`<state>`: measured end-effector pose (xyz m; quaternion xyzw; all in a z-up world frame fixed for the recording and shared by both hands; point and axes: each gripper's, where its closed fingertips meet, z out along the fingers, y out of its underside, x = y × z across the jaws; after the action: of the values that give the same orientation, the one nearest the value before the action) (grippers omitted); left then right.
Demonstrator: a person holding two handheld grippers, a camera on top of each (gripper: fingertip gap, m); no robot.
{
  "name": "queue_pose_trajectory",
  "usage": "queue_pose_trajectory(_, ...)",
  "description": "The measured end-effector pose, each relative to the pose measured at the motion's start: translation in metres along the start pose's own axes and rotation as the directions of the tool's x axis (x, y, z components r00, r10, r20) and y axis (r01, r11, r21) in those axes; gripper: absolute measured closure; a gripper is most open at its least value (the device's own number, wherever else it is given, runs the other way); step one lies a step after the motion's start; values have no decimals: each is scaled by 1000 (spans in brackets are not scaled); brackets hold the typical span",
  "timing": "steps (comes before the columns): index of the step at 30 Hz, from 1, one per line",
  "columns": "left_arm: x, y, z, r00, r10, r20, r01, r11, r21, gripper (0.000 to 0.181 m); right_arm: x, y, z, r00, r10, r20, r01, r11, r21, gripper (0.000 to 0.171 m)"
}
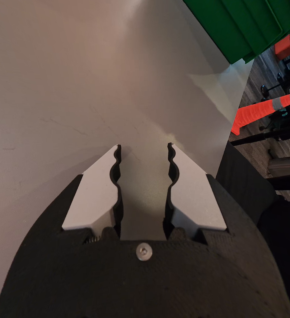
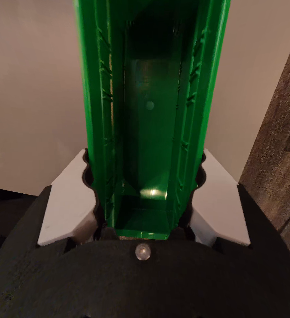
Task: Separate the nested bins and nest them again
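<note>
My left tongs [image 1: 144,146] are released, jaws apart, nothing between them, above the bare white table [image 1: 71,86]. Stacked green bins [image 1: 240,29] sit at the table's far right corner, well apart from these tongs. Orange traffic cone [image 1: 261,111] on the floor beyond the edge. My right tongs [image 2: 145,151] grip the nested green bins [image 2: 147,120] by both outer side walls, open interior facing the camera.
</note>
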<state>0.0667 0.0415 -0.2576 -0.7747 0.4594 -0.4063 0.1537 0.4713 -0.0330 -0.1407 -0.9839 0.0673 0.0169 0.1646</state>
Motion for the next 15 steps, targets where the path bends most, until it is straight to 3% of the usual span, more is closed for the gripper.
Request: queue_pose_trajectory(15,1,2,3,1000,7,-1,-7,1000,-13,128,-2,-14,-10,999,-49,-6,49,994,95,55)
